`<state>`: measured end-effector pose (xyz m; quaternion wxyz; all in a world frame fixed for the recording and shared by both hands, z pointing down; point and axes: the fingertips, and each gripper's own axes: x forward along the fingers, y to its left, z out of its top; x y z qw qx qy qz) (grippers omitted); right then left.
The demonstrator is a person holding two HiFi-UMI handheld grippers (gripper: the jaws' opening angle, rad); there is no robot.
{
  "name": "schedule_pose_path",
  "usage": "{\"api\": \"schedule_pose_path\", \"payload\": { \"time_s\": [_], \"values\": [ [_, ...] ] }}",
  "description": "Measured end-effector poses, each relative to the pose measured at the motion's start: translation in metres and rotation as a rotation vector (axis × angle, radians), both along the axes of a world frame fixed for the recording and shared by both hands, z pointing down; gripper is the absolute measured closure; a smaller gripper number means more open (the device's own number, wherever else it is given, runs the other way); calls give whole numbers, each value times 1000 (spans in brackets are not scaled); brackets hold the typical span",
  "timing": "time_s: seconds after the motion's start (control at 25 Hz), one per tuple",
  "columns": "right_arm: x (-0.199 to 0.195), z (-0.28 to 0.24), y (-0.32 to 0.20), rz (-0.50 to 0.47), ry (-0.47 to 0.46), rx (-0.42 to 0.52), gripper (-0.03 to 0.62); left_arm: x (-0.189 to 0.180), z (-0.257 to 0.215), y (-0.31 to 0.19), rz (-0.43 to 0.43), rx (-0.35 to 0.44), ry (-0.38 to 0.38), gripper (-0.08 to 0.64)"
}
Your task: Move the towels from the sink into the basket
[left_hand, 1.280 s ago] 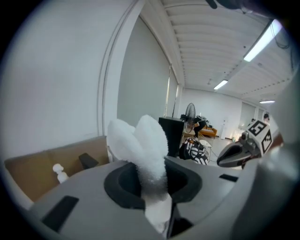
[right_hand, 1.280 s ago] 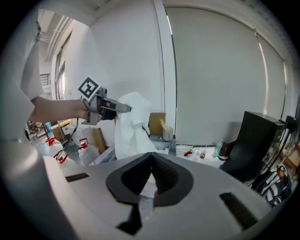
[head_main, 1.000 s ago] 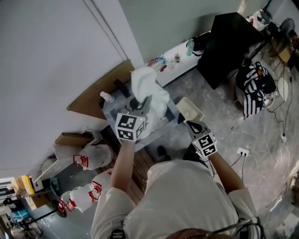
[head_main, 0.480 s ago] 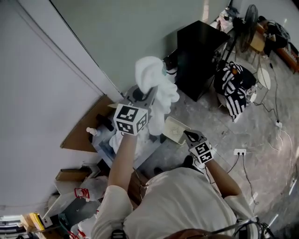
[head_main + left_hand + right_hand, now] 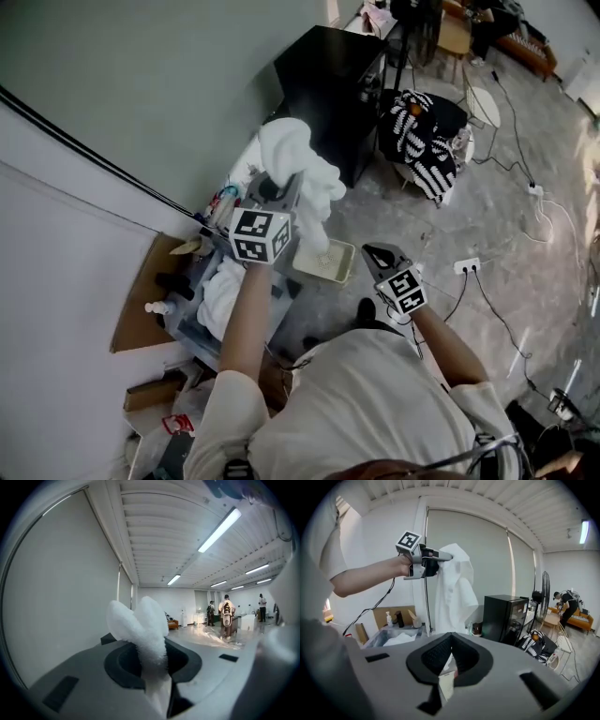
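The left gripper (image 5: 278,187) is clamped on a white towel (image 5: 305,169). Its own view shows only a tuft poking past the jaws. The head view shows the towel hanging above the basket (image 5: 337,275) on the floor beside the sink (image 5: 187,323), where another towel (image 5: 221,286) lies. The right gripper (image 5: 373,251) is pressed together and empty.

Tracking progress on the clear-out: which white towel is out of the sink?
The towel hanging in the air, clamped in the left gripper; the other towel lies bunched in the sink.
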<state>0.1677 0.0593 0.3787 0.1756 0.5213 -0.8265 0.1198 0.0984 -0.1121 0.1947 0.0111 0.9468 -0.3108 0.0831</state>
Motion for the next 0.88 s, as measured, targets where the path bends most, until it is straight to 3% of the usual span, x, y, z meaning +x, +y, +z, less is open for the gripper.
{"api": "schedule_pose_path", "payload": {
  "time_s": [0.16,0.44,0.6,0.88],
  "values": [
    [32,9,-6,31,-1,-19,597,30,25,-11,8,-37,-8,479],
    [65,41,-29,32,-8,-73,597,42,90,-15,2,-69,12,479],
    [78,72,-42,11,-25,-137,597,45,168,-10,-47,-150,-15,479],
    [94,171,-64,-2,-72,-255,597,42,336,-19,-152,-220,-53,479]
  ]
}}
